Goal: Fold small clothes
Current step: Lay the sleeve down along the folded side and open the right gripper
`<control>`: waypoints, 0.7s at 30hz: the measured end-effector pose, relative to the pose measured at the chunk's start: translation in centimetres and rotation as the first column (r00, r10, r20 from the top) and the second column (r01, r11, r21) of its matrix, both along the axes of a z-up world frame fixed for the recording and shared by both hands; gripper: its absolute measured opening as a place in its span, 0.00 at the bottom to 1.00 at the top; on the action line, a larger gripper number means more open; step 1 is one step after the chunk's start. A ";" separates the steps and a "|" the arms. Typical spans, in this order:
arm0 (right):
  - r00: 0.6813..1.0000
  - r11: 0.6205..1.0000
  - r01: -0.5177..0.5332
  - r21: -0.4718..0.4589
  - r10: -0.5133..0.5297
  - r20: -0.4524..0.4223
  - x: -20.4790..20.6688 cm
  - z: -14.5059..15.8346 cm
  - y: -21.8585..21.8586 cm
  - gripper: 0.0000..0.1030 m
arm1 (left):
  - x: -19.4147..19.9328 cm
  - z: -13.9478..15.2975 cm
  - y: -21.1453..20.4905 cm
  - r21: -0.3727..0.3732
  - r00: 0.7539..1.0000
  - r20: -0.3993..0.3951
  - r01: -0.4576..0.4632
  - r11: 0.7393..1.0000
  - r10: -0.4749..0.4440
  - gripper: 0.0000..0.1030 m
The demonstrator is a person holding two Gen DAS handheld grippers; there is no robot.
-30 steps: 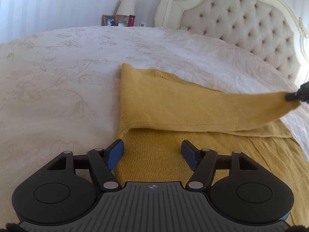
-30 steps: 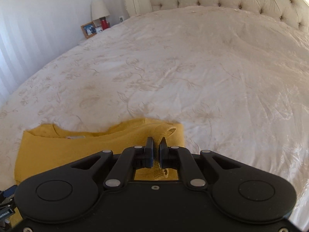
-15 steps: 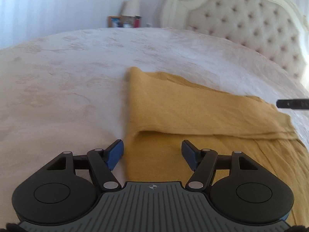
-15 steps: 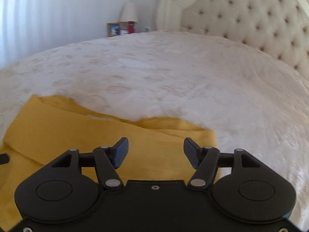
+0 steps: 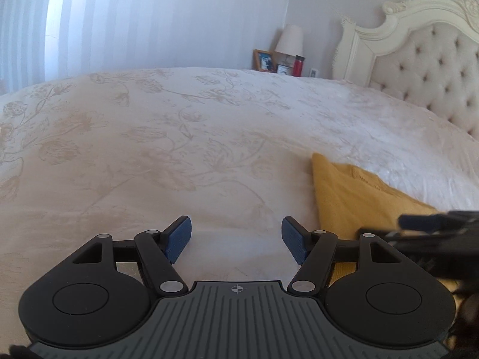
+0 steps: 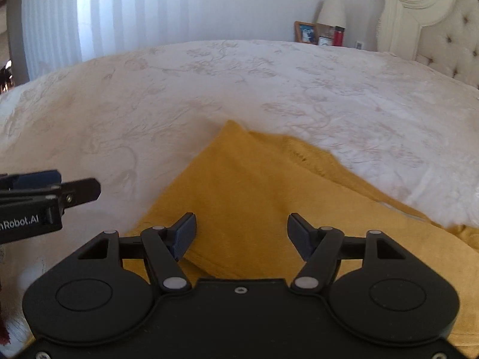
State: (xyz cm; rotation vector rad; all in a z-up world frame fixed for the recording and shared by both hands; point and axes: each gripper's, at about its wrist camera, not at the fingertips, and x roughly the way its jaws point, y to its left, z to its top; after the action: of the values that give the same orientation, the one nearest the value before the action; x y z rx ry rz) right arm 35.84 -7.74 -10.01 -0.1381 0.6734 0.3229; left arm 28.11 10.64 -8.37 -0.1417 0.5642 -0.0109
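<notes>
A mustard-yellow knit garment [image 6: 269,179] lies folded on the white bedspread [image 6: 209,89]. My right gripper [image 6: 241,234] is open and empty above the near part of the garment. My left gripper [image 5: 236,237] is open and empty over bare bedspread [image 5: 179,149], to the left of the garment [image 5: 353,197]. The left gripper also shows at the left edge of the right wrist view [image 6: 57,191]. The right gripper shows at the right edge of the left wrist view [image 5: 434,224].
A tufted cream headboard [image 5: 434,68] stands at the right. A nightstand behind the bed carries a lamp [image 5: 290,42], a photo frame [image 5: 265,59] and a red bottle [image 5: 298,65]. Striped white curtains [image 6: 119,9] hang behind.
My right gripper let go of the garment's edge and opened; the lifted flap now lies flat. Both grippers have drawn back, and my left one has moved left off the garment.
</notes>
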 end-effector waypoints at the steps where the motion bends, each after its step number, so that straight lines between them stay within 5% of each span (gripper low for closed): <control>1: 0.999 1.000 -0.030 -0.006 0.030 -0.011 0.1 -0.5 0.9 0.69 | 0.2 0.1 0.2 -0.007 1.000 0.001 0.000 1.000 0.000 0.64; 3: 0.997 0.997 -0.078 0.027 0.078 -0.017 -0.1 -0.9 1.9 0.70 | 0.2 0.1 0.3 -0.023 1.000 0.000 0.008 1.000 -0.008 0.64; 6: 0.990 0.969 -0.123 0.213 0.136 -0.047 0.0 -0.5 0.3 0.68 | 0.1 0.3 0.7 -0.088 0.999 0.011 0.052 0.995 -0.052 0.67; 9: 0.997 0.966 -0.078 0.245 0.079 0.006 -0.3 0.6 -1.7 0.68 | -0.5 1.3 0.9 -0.163 0.993 0.057 0.110 0.980 -0.102 0.73; 11: 1.000 0.961 -0.010 0.276 0.003 0.023 0.4 1.2 -3.3 0.68 | -0.9 1.9 0.4 -0.149 0.987 0.092 0.147 0.978 -0.135 0.76; 16: 0.994 0.980 0.105 0.169 -0.108 0.010 3.6 1.5 -4.2 0.69 | -1.3 2.0 -1.9 -0.065 0.967 0.109 0.238 0.969 -0.230 0.82; 21: 0.993 0.990 0.089 0.109 -0.080 -0.082 6.5 -0.5 -2.3 0.72 | -1.2 1.2 -2.5 -0.060 0.958 0.087 0.280 0.958 -0.275 0.83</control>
State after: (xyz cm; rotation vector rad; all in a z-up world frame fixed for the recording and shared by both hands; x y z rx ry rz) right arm 42.39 -10.04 -10.49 0.0105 0.7336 0.2847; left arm 26.95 8.14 -7.15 -0.1301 0.5024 -0.3094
